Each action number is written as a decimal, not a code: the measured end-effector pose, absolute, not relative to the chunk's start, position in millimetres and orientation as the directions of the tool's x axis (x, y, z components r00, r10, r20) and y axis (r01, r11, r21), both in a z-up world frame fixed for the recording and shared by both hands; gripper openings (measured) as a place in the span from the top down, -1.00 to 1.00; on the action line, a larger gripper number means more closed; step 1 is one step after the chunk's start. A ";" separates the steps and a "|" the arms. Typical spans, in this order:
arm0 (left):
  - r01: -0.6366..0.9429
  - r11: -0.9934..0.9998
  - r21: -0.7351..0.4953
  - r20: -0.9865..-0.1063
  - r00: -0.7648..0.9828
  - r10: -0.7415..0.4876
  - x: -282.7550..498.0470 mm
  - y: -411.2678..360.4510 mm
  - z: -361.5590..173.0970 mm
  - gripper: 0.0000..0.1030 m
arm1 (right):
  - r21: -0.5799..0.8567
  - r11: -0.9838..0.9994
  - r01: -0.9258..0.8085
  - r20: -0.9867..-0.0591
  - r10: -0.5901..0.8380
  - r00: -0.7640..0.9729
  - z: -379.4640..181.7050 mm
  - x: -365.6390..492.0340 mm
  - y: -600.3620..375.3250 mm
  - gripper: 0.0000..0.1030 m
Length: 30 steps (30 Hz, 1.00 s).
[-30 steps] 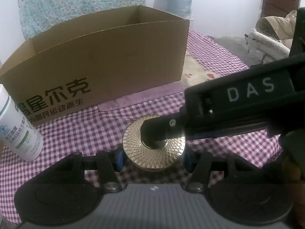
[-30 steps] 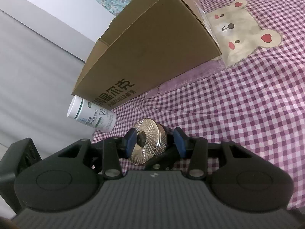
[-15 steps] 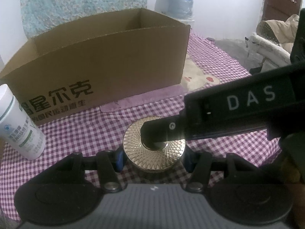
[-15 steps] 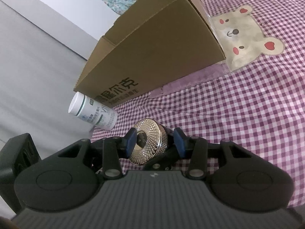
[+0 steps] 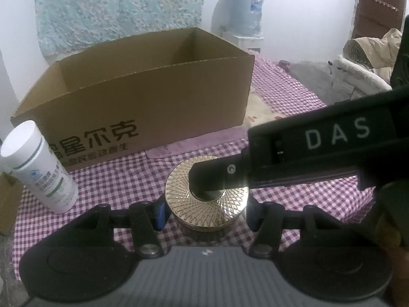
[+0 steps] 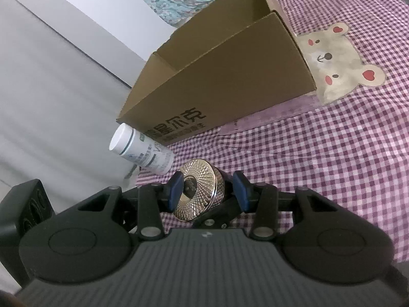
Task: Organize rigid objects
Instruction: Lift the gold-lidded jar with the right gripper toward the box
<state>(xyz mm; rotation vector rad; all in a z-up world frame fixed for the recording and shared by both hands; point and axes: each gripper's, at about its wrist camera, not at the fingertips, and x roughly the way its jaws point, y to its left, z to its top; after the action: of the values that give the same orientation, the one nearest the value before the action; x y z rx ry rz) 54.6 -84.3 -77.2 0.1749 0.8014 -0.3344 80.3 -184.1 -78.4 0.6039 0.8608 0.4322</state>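
- The left tool (image 5: 205, 213) is clamped on a round jar (image 5: 207, 220): its blue pads press the dark sides just below the gold, diamond-patterned lid (image 5: 184, 192).
- The right tool (image 6: 208, 192) grips the same jar from another side; in the right wrist view one blue pad lies on the face of the lid (image 6: 202, 179) and the other on the dark base, so the jar (image 6: 219, 183) sits pinched top to bottom.
- In the left wrist view one black finger (image 5: 217, 176) of the right tool crosses from the right and rests on the middle of the lid; the body behind it carries the letters "DAS".
- The jar is held by both tools over a purple-and-white checked cloth (image 5: 122, 179); whether its base touches the cloth cannot be told.
- A white bottle (image 5: 38, 166) with a green label stands on the cloth to the left of the jar, apart from it and close to the front of the box.
- Behind both stands an open cardboard box (image 5: 143, 102) with black printed characters on its front wall; nothing shows in the visible part of its inside.
- A bear picture (image 6: 340, 61) on the cloth lies at the box's right end, partly under it.
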 end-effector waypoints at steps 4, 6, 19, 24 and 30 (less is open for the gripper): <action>0.353 0.935 0.029 -0.721 0.656 -0.225 48.2 -81.1 -70.5 -0.11 | 0.648 0.752 -0.124 -0.562 0.581 0.588 -72.3 75.2 -181.6 0.18; 0.351 0.936 0.031 -0.717 0.660 -0.224 44.9 -80.0 -67.2 -0.11 | 0.648 0.751 -0.130 -0.558 0.584 0.590 -69.6 72.7 -180.2 0.18; 0.347 0.937 0.040 -0.693 0.685 -0.225 26.8 -75.6 -50.7 -0.11 | 0.643 0.749 -0.156 -0.535 0.586 0.608 -53.6 54.1 -175.7 0.18; 0.343 0.938 0.039 -0.678 0.699 -0.227 21.7 -71.4 -44.2 -0.11 | 0.640 0.749 -0.169 -0.525 0.588 0.615 -46.5 48.8 -172.2 0.18; 0.338 0.940 0.038 -0.656 0.718 -0.232 21.8 -65.6 -30.2 -0.11 | 0.627 0.753 -0.201 -0.502 0.587 0.635 -31.9 47.2 -166.3 0.18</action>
<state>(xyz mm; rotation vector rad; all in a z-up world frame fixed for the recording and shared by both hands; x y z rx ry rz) 21.8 -65.6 -30.2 0.1600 0.7021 -0.3167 47.2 -166.3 -31.9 0.5612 0.7573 0.4782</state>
